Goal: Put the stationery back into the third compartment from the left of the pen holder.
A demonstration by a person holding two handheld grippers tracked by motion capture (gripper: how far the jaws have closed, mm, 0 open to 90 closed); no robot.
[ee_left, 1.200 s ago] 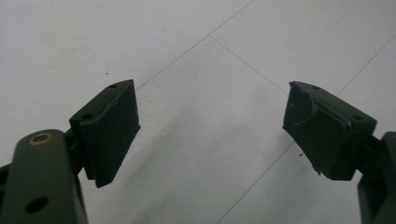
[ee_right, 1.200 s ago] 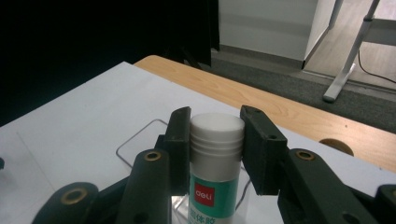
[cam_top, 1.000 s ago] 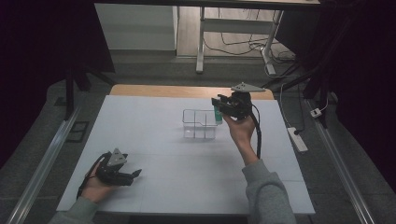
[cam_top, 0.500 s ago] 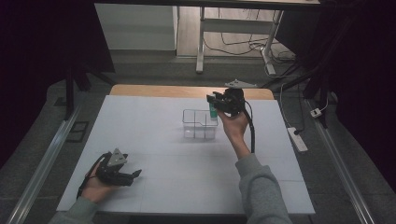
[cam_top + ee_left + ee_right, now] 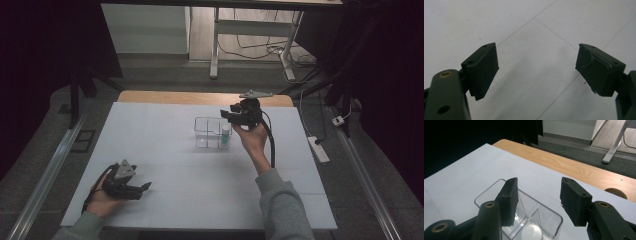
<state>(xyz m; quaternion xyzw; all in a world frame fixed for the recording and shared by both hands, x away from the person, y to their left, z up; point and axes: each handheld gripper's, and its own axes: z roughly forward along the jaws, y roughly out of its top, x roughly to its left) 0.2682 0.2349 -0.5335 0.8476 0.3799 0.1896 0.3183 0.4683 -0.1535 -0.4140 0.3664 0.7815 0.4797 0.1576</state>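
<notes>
One clear divided container (image 5: pixel 212 132) sits mid-table (image 5: pixel 165 150), a green-capped bottle (image 5: pixel 226 136) upright in its right compartment.
High view: right gripper (image 5: pixel 231 116) hovers above it; left gripper (image 5: pixel 143 187) rests near the front-left. Left gripper view: jaws apart, empty. Right gripper view: jaws apart over the container (image 5: pixel 499 188).

Lab or test workspace is indicated: white-covered table (image 5: pixel 200 150) framed by aluminium rails (image 5: pixel 45 180), dark curtains (image 5: pixel 45 40) at the sides, power strip (image 5: pixel 318 149) and loose cables (image 5: pixel 250 47) on grey carpet.
</notes>
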